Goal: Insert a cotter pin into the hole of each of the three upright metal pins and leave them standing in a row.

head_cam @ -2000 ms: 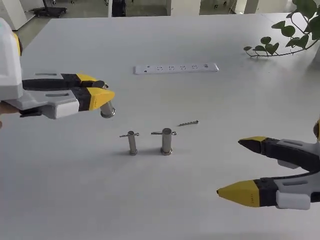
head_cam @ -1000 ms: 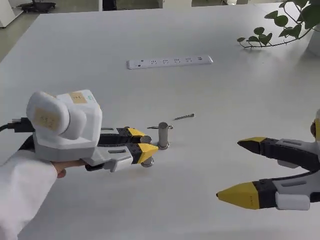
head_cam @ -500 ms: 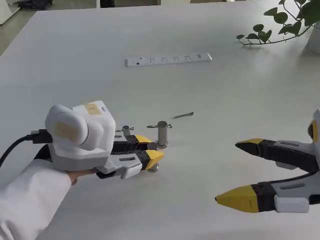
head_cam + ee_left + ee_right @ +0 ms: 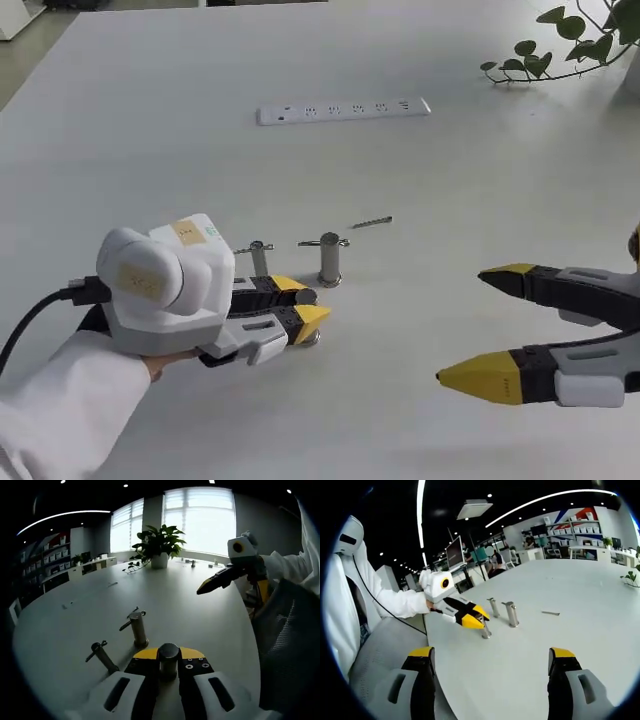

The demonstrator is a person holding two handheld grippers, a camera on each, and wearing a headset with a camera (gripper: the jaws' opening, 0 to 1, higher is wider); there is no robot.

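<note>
**Head view.** The left tool [image 4: 300, 306], held in a white-sleeved hand, sits low over the table [image 4: 150, 150]. Its yellow-tipped jaws are clamped on the held metal pin [image 4: 308, 338]. Only the pin's top and flanged foot show; the shaft is hidden between the jaws, and whether the foot touches the table cannot be told. Just behind it, the left metal pin [image 4: 260, 262] and the right metal pin [image 4: 329, 262] stand upright side by side. Each has a cotter pin [image 4: 308, 243] across its head. The loose cotter pin [image 4: 372, 222] lies flat near the right one, on its far side. The right tool [image 4: 490, 325] is well apart at the right with its jaws spread wide. Its body is cut off by the frame edge. A power strip [image 4: 343, 110] lies farther back, and a plant [image 4: 560, 45] is cut off at the top corner.

**Left gripper view.** The left tool [image 4: 169, 652] is closed around the held metal pin [image 4: 169, 659], of which only the round top shows. The left metal pin [image 4: 103, 656] and right metal pin [image 4: 137, 628] stand beside the jaws. The right tool [image 4: 212, 584] is far off and small.

**Right gripper view.** The right tool [image 4: 491, 655] has its jaws apart over bare table. Beyond it, the left tool [image 4: 472, 617] grips the held metal pin [image 4: 485, 631]. The two upright pins and the loose cotter pin [image 4: 551, 613] are small, so their details are hard to make out.
</note>
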